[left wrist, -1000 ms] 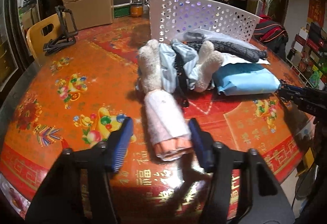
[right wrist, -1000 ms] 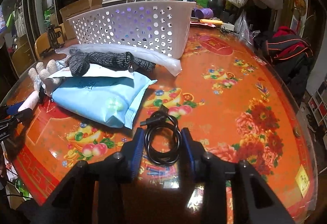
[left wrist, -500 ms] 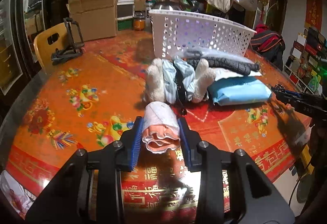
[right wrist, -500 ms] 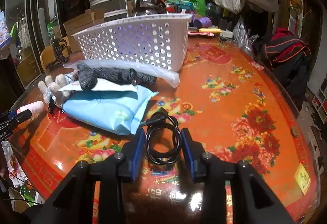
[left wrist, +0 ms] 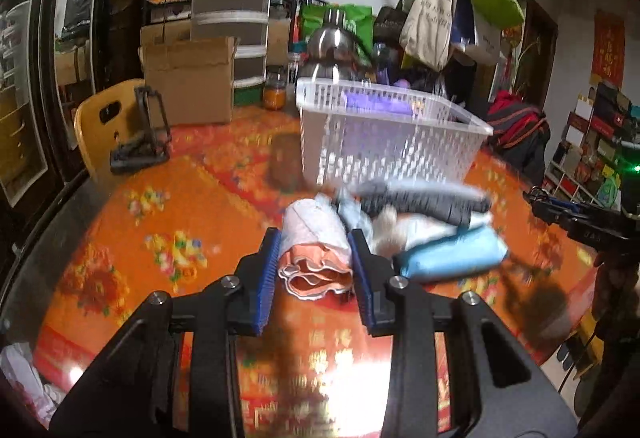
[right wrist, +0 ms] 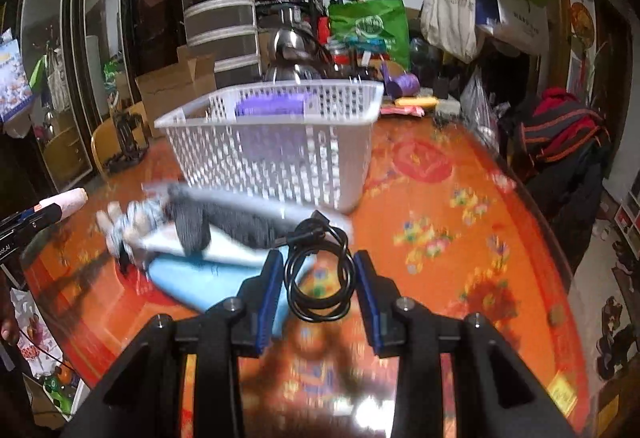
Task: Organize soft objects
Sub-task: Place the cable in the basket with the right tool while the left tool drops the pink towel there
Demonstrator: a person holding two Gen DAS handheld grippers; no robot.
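Observation:
My left gripper (left wrist: 314,270) is shut on a rolled white and pink cloth (left wrist: 314,250) and holds it above the red table (left wrist: 160,206). My right gripper (right wrist: 316,278) is shut on a coiled black cable (right wrist: 320,270), also lifted off the table. A white perforated basket (left wrist: 388,142) stands at the back; it also shows in the right wrist view (right wrist: 276,142). In front of it lies a pile: dark knit socks (right wrist: 228,224), striped and fluffy socks (right wrist: 132,222), and a light blue soft pack (left wrist: 452,258).
A cardboard box (left wrist: 188,78), a metal kettle (left wrist: 336,50), stacked drawers (left wrist: 232,10) and hanging bags (left wrist: 452,14) crowd the back. A yellow chair (left wrist: 104,130) and a black stand (left wrist: 144,142) are at the left. A red and black bag (right wrist: 560,134) is right.
My left gripper closed on the rolled cloth and lifted it. My right gripper rose with the cable. Both views now look higher toward the basket.

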